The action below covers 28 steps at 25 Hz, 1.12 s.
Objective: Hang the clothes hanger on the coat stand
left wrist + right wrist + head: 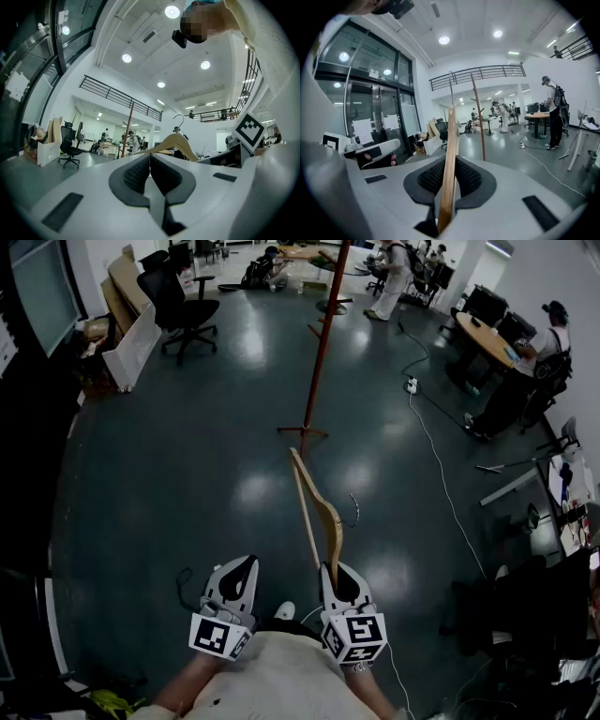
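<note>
A wooden clothes hanger (317,507) with a metal hook (354,510) stands edge-up in my right gripper (334,570), which is shut on its lower end. In the right gripper view the hanger (449,159) rises between the dark pads (430,178). The reddish coat stand (322,345) rises from the floor straight ahead, some way beyond the hanger; it shows as a thin pole (478,119) in the right gripper view. My left gripper (237,570) is beside the right one, shut with nothing between its pads (136,174). The hanger (176,142) and the stand (130,129) show past it.
A black office chair (180,304) and leaning boards (131,343) stand at the far left. A white cable (441,474) and power strip (411,384) lie on the floor to the right. Desks and several people are at the back and right (544,348). A dark glass wall is on the left.
</note>
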Motion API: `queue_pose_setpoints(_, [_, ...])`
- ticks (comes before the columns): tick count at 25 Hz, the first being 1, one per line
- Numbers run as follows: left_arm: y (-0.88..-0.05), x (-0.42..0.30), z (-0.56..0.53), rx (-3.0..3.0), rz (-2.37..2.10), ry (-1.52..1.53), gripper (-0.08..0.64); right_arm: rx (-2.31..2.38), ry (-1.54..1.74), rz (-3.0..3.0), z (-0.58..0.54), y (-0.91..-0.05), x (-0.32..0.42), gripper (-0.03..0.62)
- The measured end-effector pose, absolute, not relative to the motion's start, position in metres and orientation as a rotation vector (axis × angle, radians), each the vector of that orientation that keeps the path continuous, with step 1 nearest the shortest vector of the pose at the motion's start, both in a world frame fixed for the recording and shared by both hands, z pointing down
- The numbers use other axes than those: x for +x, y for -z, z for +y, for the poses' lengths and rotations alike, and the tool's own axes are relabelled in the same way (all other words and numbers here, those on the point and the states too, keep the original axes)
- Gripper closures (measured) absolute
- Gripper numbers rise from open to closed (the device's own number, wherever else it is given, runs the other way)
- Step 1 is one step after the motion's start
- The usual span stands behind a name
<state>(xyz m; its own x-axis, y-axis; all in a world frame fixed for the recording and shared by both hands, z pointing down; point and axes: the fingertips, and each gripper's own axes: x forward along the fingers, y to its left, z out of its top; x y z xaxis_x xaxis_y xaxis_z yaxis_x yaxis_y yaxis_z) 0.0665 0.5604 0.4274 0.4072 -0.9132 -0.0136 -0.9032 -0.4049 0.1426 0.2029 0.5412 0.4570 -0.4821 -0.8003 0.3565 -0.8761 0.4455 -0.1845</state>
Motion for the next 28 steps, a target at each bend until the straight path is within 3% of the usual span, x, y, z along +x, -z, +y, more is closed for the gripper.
queue_pose_setpoints(9, [-0.446, 0.034, 0.555, 2.533, -1.642, 0.101, 0.548, 1.487, -0.529, -2.441, 0.521, -0.468, 0.181, 0.526])
queue_pose_setpoints(16, [-0.434, -0.065, 0.49, 2.589, -1.612, 0.131, 0.548, 1.569, -0.505, -2.425, 0.476, -0.45, 0.086, 0.526])
queue_pose_setpoints(28, [-0.449, -0.113, 0.434, 2.694, -1.454, 0.093, 0.548, 1.72, -0.551, -2.321, 0.442, -0.467, 0.037, 0.525])
